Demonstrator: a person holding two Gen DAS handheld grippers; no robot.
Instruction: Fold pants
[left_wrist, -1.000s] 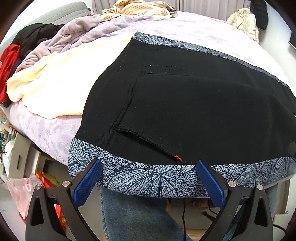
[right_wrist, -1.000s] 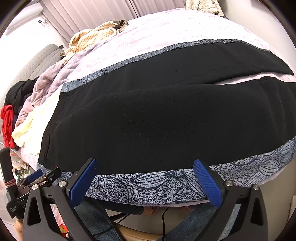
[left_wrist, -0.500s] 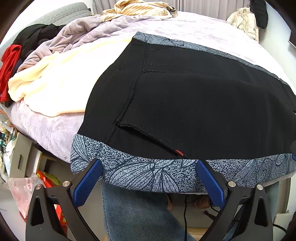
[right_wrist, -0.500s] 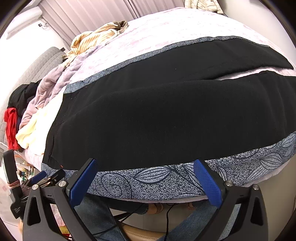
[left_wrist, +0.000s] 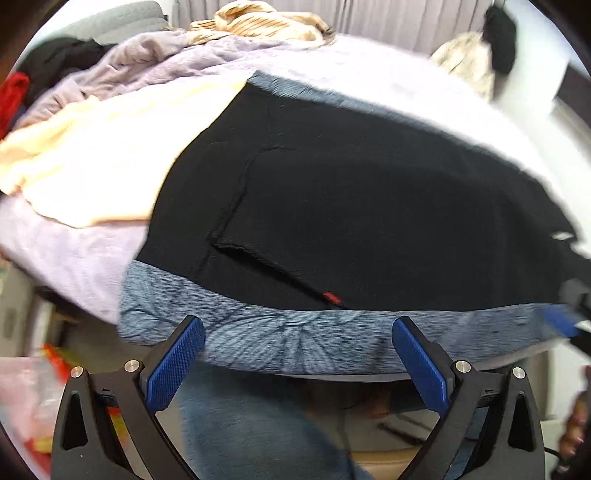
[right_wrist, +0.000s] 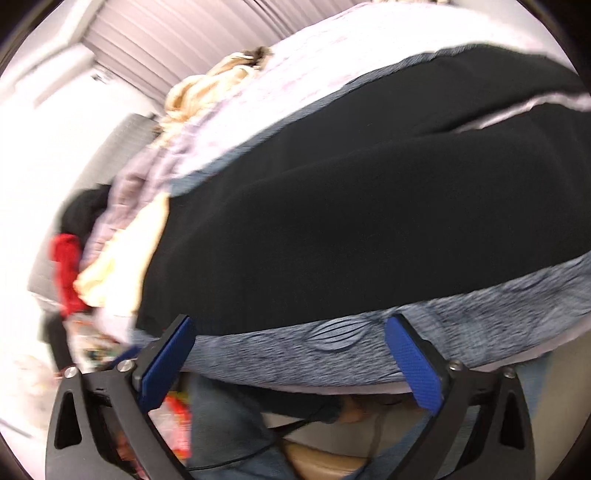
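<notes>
A lilac bedspread (left_wrist: 406, 85) covers the bed. At ten o'clock on it lie a cream blanket (left_wrist: 92, 158), a mauve fleece (left_wrist: 147, 62) and a red garment (left_wrist: 13, 96); at twelve, striped tan clothing (left_wrist: 258, 22) before pleated curtains (right_wrist: 177, 40).

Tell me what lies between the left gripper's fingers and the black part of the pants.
Only the pants' own grey leaf-print side band, running along the bed's near edge. The left wrist view shows the left gripper open just short of it, black fabric beyond.

Both wrist cameras look from the near edge of the bed (left_wrist: 74, 251), tilted down and very close; both views share the black pants (left_wrist: 369, 221) (right_wrist: 351, 221).
</notes>
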